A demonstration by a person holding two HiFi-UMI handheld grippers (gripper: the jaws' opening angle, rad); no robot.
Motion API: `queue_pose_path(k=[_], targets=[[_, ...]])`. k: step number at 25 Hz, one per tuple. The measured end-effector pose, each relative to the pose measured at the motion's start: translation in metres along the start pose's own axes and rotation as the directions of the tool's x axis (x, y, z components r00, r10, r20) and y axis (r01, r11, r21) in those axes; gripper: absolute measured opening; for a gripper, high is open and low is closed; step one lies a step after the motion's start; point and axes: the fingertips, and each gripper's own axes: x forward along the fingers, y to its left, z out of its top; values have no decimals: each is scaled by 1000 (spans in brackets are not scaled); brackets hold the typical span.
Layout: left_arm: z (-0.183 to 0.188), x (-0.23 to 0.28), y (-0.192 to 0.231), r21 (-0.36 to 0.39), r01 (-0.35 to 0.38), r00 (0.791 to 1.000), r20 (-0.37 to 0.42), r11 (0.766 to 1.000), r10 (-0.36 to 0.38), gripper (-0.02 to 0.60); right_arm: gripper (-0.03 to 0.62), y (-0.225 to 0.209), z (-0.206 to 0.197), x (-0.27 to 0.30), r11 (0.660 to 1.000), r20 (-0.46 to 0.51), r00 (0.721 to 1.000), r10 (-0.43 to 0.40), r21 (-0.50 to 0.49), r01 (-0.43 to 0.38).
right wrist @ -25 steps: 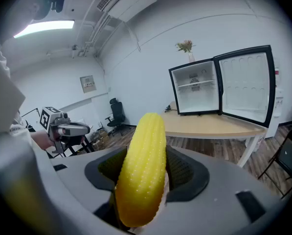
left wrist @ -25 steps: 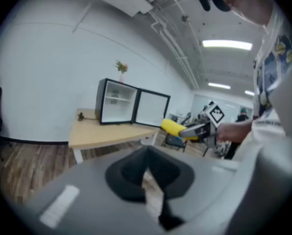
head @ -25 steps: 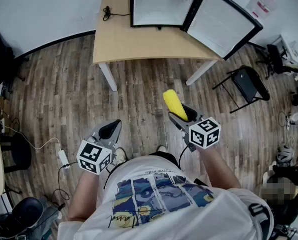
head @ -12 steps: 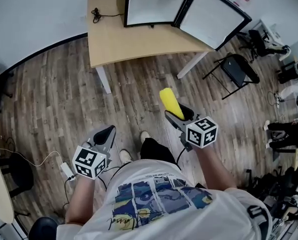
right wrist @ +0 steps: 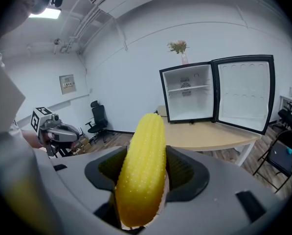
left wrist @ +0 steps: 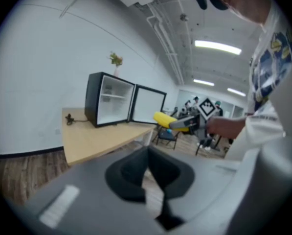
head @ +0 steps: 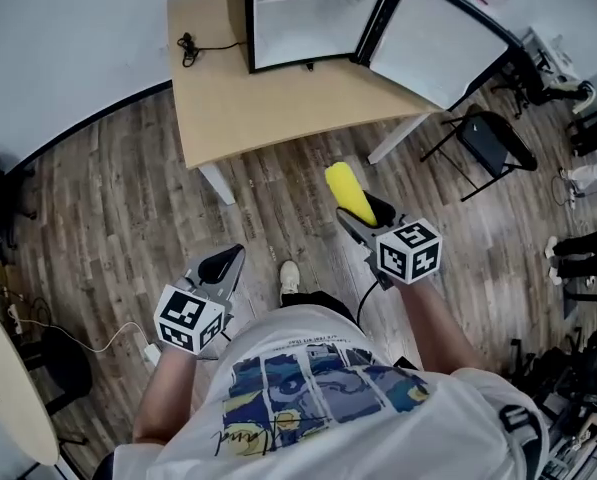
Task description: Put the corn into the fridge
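Observation:
A yellow corn cob [head: 348, 193] [right wrist: 142, 168] [left wrist: 169, 120] sticks out from my right gripper [head: 363, 218] [right wrist: 142, 180], whose jaws are shut on it, held above the wood floor short of the table. The small black fridge [head: 298, 13] [right wrist: 190, 92] [left wrist: 109, 99] stands on the light wooden table [head: 268, 98] with its door [head: 433, 38] swung wide open and its white shelves bare. My left gripper [head: 220, 266] [left wrist: 148, 173] hangs lower left over the floor, its jaws shut with nothing between them.
A black cable [head: 186, 46] lies on the table left of the fridge. A black folding chair [head: 493, 143] stands right of the table. More chairs and gear crowd the right edge. A white cable and adapter [head: 148, 351] lie on the floor at left.
The view has drawn closer to the table and fridge. Both grippers keep their hold and pose; the corn stays clamped in the right one.

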Motion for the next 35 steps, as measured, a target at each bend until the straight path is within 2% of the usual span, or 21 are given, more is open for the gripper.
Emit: queue_pose_path(k=[5,9,12,15,21,25,30,35], targets=[[38,33,36,28,-15,1000,16,999,15,9,247,-34,39,35,1000,4,1000,-4,-19,4],[53,49,65,1,-1,999,35,1000,1,9,247,-50,64,67,999,-3,1000,-26,-20,26],[58,50,94,-9,41,998,39,999,-40,9,247,-54,80,92,999,1,999,-51,2,51],[67,54,131,-25,98,994,56,995,-96,9,247,-63,103,113,993,14,993,-114,23,114],[98,45,196,73,180,982,45,981,-184,9,247,-77,150,146,969,40,968,-247,42,245],[103,38,227,101,233,971,27,967,-237,9,247,-90,173,168,952,36,952,-305,57,302],[99,49,250,67,259,966,4,964,-259,9,247,-118,199,187,942,23,942,-334,54,332],[121,82,254,63,271,962,12,961,-272,9,247,-165,236,200,936,17,936,-351,-2,351]])
